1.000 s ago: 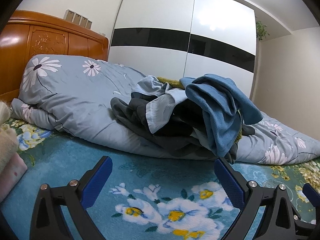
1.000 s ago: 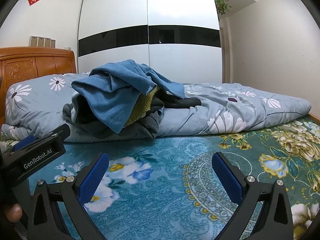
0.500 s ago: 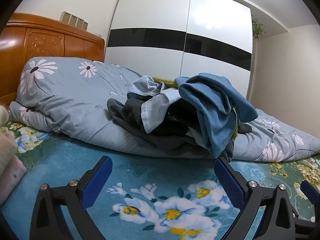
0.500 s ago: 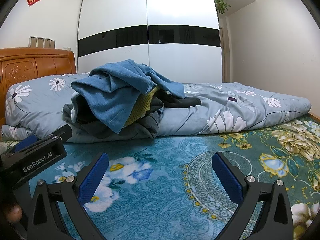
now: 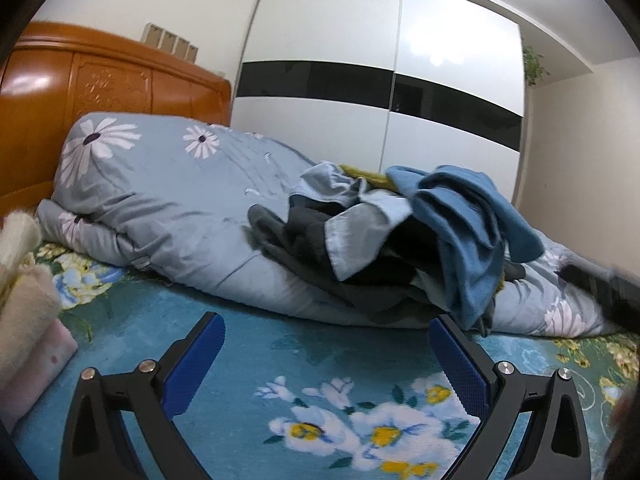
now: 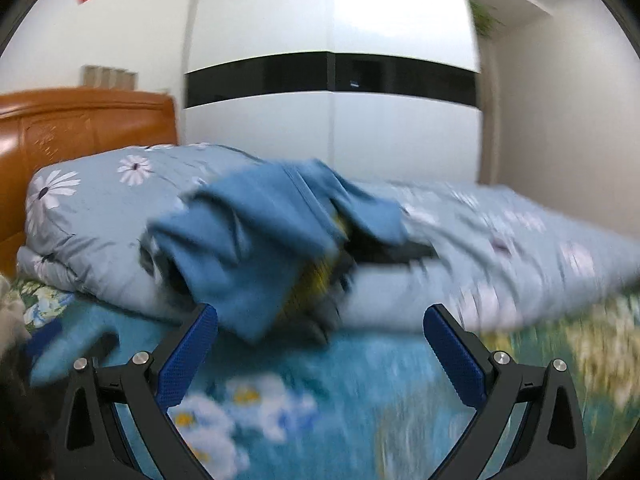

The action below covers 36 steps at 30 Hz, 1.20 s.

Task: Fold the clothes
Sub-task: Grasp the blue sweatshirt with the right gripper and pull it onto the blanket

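A heap of clothes [image 5: 392, 248] lies on a rolled grey-blue floral duvet [image 5: 168, 200]. A blue garment [image 5: 468, 232] is draped on top, over grey, light-blue and yellow-green pieces. The blue garment [image 6: 264, 240] also shows, blurred, in the right wrist view. My left gripper [image 5: 326, 356] is open and empty over the teal floral bedspread [image 5: 320, 408], short of the heap. My right gripper [image 6: 320, 346] is open and empty, close in front of the blue garment's hanging edge.
An orange wooden headboard [image 5: 100, 92] stands at the left. A white wardrobe [image 5: 360, 80] with a black band fills the back wall. Folded cream and pink items [image 5: 28, 332] sit at the left edge. The duvet [image 6: 500, 248] runs on to the right.
Both grippers have moved toward the clothes heap, which now looks larger. The right wrist view has swung right and is motion-blurred. The left gripper has dropped out of the right view.
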### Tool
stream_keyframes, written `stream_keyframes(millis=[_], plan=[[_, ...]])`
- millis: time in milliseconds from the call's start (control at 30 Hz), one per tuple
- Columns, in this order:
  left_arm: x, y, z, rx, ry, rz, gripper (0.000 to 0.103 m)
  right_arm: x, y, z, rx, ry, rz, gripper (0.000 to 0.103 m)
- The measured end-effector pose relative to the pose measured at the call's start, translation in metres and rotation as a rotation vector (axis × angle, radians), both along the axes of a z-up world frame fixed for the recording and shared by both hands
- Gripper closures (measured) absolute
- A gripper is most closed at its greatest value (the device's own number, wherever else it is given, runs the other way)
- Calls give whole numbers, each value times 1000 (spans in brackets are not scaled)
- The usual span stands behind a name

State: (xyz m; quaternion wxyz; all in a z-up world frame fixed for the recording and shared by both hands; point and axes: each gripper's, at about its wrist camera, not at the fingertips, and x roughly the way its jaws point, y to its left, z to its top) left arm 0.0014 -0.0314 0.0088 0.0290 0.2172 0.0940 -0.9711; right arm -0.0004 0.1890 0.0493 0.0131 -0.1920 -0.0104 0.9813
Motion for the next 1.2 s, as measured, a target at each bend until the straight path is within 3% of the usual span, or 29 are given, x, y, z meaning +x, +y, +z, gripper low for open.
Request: stream_keyframes(millis=[167,233,267,300,367,400,433,600,733,867,1200], plan=[[-4,-11,-5,49,1,-15,0,-73,-26,37,48,-81,84,2],[-5,-12,-6,60,1,-19,0,-94,-33,36,51,-126,103,10],[-5,-13,-6,64,2,-22,0,-105,-36,32,52,-159,99,22],[-5,-13,-6,68,3,-24,0,-114,-37,28,48,-193,93,43],[-5,-12,-6,73,3,-34,0,-123,-35,23,15,-237,98,68],[-5,-11,-6,73,3,-43,0,-121,-30,25,-15,-225,88,83],[-5,-9,-5,70,5,-50,0,-113,-24,33,-37,-191,68,90],[-2,-2,0,47,26,-75,0,-53,21,85,-103,-20,-6,94],[0,6,5,35,35,-97,0,30,68,110,-134,85,-48,96],[6,18,14,22,53,-135,0,102,100,106,-123,80,-116,96],[41,66,41,26,105,-325,0,281,168,88,-274,65,-289,96]])
